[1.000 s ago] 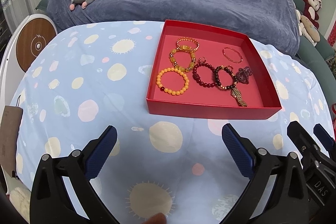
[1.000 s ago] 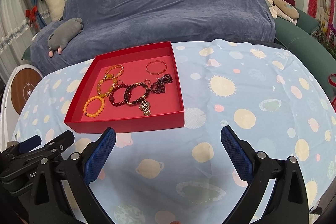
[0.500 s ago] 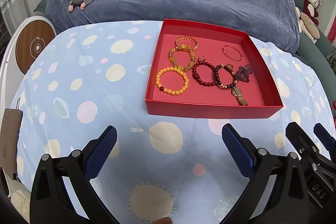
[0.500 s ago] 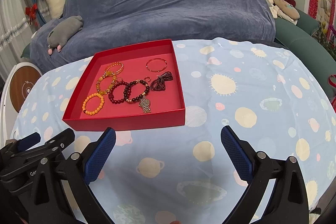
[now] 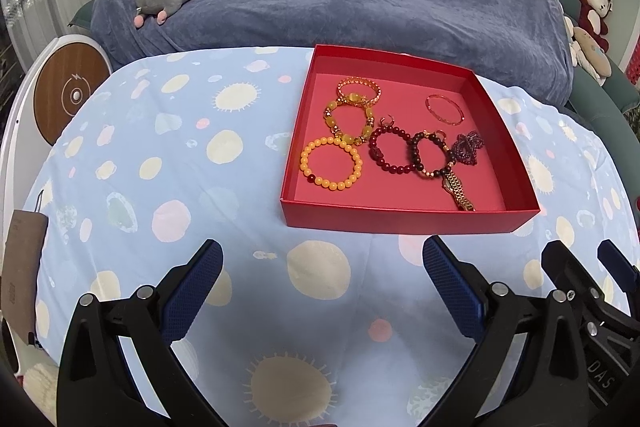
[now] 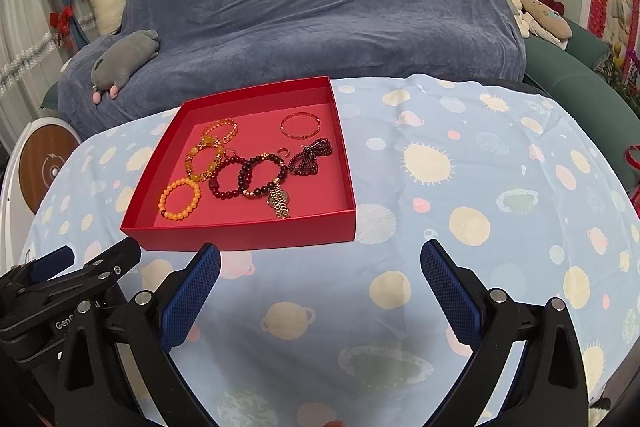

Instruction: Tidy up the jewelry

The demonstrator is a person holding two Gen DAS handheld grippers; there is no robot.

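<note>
Both the left gripper (image 5: 322, 271) and right gripper (image 6: 320, 267) fingers spread, empty; orange bead bracelet (image 5: 331, 163) in red box (image 5: 404, 217) looks light, floppy, slippery: pinch across one bead strand.

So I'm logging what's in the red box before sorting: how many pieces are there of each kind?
Beaded bracelets: 6, from the orange one to the bunched purple one
Thin bangles: 1
Gold watches: 1
Small open rings: 1
Total: 9, all inside the red box.
</note>
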